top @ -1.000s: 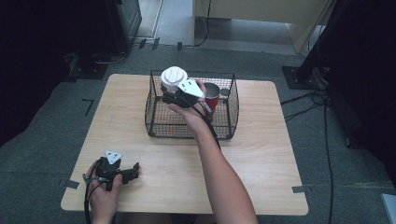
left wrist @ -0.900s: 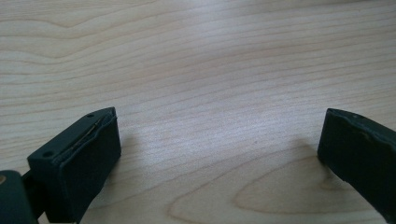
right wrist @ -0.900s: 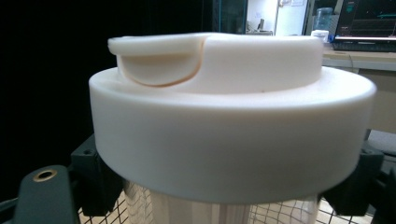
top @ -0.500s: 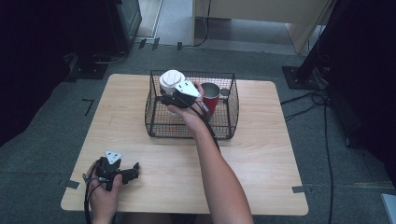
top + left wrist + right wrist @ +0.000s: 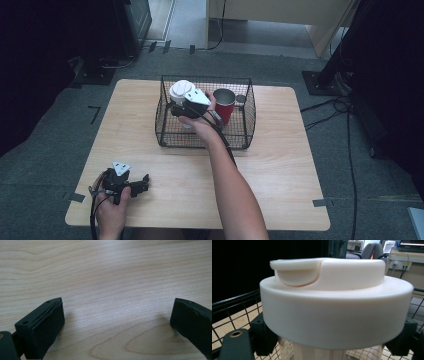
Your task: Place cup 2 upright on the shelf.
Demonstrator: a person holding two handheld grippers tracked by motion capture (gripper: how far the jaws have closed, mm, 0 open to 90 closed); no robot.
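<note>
A steel tumbler with a white lid [image 5: 181, 91] stands upright at the left side of the black wire basket [image 5: 165, 136]. My right gripper [image 5: 184, 111] is shut on its body just under the lid. In the right gripper view the lid [image 5: 334, 305] fills the frame, with a black jaw on each side of the steel wall. My left gripper [image 5: 143, 184] rests on the wooden table [image 5: 280, 165] at the front left. Its jaws stand wide open with only bare wood between them [image 5: 117, 320].
A red cup with a steel inside [image 5: 223, 105] stands in the basket to the right of the tumbler. Beside it at the far right is a small metal piece [image 5: 241, 100]. Cables run over the floor right of the table.
My right gripper has brought the tumbler a little lower and to the left inside the basket. The left gripper has stayed where it was.
</note>
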